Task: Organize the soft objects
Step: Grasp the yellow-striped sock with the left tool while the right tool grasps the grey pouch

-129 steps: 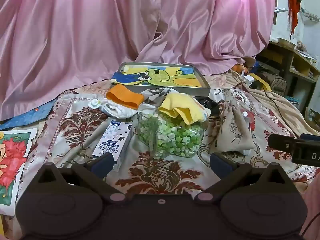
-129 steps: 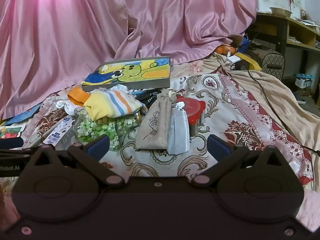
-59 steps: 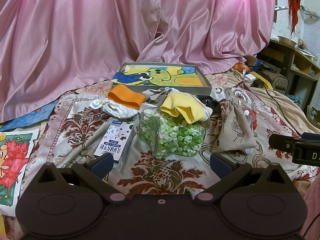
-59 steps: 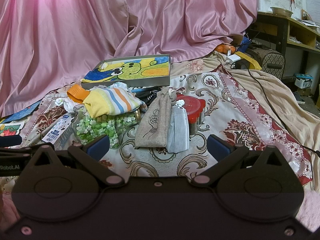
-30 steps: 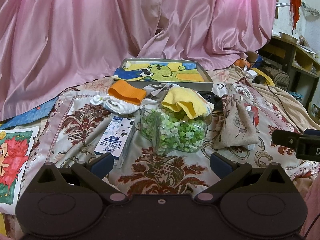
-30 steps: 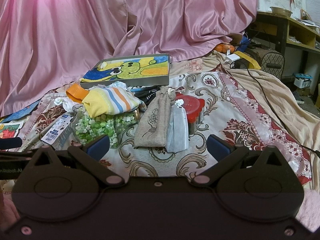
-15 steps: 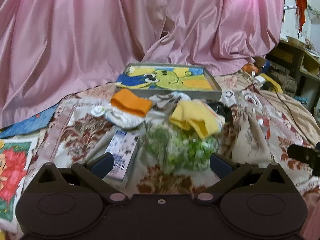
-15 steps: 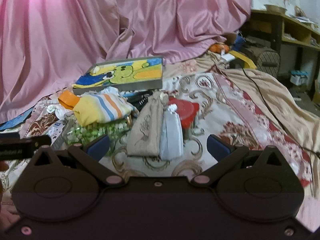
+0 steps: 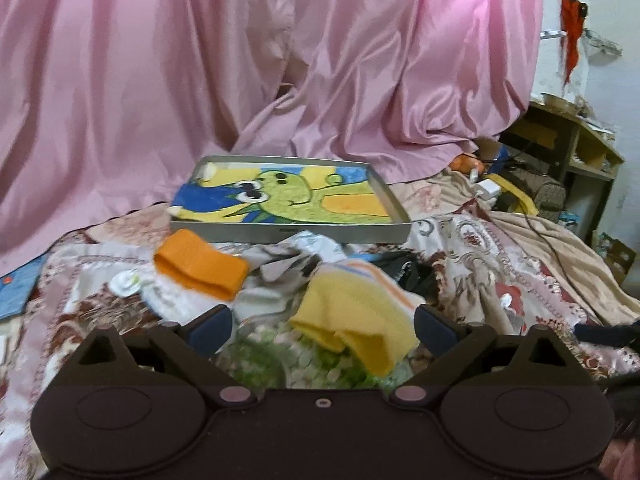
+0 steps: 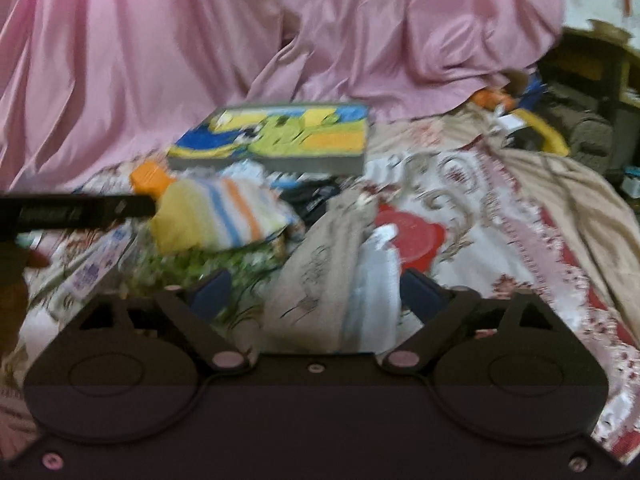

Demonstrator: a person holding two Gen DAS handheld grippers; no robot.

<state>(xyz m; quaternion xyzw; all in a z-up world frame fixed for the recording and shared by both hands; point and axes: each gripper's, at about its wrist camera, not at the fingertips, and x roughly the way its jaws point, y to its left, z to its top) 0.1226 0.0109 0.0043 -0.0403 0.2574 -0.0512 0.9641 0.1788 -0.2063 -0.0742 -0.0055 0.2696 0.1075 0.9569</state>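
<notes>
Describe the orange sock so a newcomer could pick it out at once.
Start at the shallow tray with the green cartoon animal, lying before the pink curtain. Just in front of its left corner, on the patterned cloth, lies the orange sock. It is plain orange all over and folded into a short band, unlike the yellow striped sock to its right.

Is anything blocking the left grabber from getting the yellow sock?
Nothing visible does. The yellow sock lies right between the left gripper's closing jaws, draped over the jar of green bits. The pads don't touch it yet.
</notes>
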